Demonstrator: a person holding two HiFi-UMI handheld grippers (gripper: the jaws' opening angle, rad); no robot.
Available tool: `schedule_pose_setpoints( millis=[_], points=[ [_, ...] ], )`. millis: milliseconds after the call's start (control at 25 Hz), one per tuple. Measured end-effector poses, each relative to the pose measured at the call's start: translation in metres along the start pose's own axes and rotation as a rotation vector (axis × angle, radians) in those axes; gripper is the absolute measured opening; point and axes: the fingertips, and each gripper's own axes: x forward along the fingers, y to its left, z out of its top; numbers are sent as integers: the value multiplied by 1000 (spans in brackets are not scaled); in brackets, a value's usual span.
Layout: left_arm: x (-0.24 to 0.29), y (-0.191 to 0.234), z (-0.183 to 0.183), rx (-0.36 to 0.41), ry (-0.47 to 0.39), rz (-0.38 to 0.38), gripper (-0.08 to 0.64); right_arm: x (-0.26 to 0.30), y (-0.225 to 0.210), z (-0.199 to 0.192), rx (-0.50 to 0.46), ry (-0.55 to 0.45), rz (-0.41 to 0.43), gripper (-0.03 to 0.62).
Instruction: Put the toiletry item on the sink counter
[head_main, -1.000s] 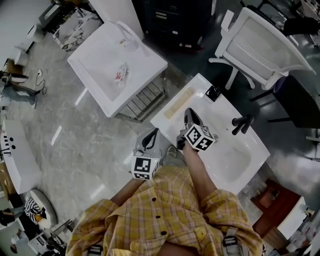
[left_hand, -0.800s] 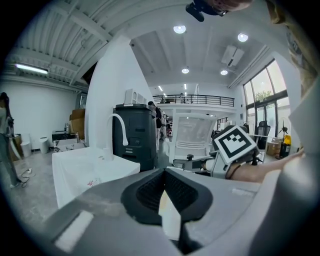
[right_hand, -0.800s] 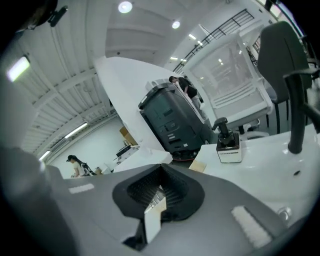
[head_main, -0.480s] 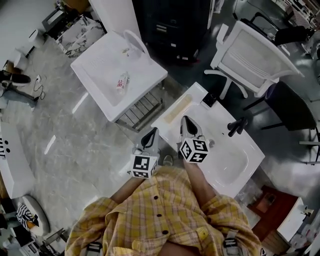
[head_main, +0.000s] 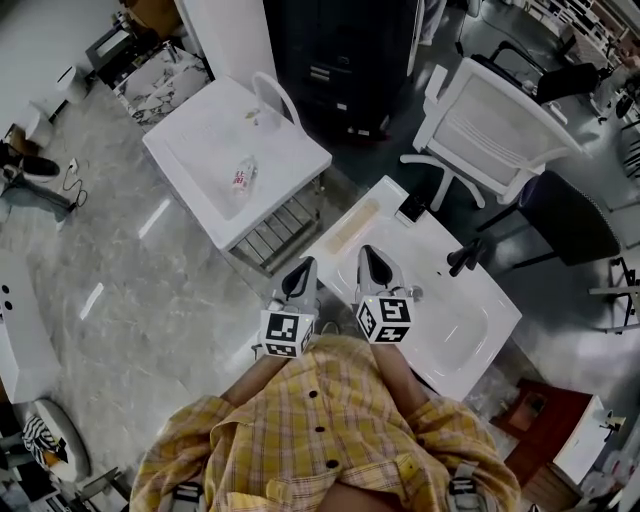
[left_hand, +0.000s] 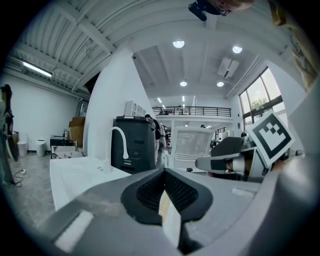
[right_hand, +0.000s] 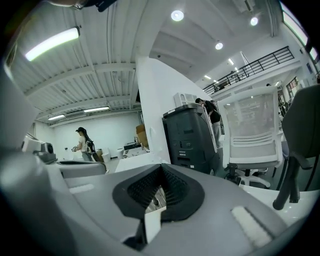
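Note:
The toiletry item (head_main: 242, 176), a small clear bottle with a red label, lies in the white basin (head_main: 200, 170) at the upper left, well ahead of both grippers. The sink counter (head_main: 400, 250) with a black faucet (head_main: 467, 256) is at the right. My left gripper (head_main: 301, 268) is shut and empty over the floor beside that counter's near corner. My right gripper (head_main: 372, 255) is shut and empty above the counter's left part. The left gripper view shows shut jaws, the gripper (left_hand: 164, 172) empty; the right gripper view shows the same, that gripper (right_hand: 160, 172) empty too.
A pale strip (head_main: 355, 222) and a black item (head_main: 412, 208) lie on the sink counter. A white chair (head_main: 495, 130) and a dark cabinet (head_main: 345, 50) stand behind. The far basin has a white faucet (head_main: 275, 95). A person (right_hand: 85, 142) stands far off.
Both grippers have drawn back slightly toward my body; the right one shifted left, off the sink bowl. The bottle has not moved.

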Motion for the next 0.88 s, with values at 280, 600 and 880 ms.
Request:
schedule_pose_setpoints(
  millis=[280, 600, 880],
  points=[
    [-1, -2, 1, 8, -13, -3, -2, -7, 0, 1, -19, -7, 14, -2],
    [-1, -5, -3, 26, -6, -16, 0, -11, 4, 0, -21, -10, 39, -2],
    [1, -6, -1, 24, -7, -19, -2, -8, 6, -2, -12, -2, 60, -2]
  ],
)
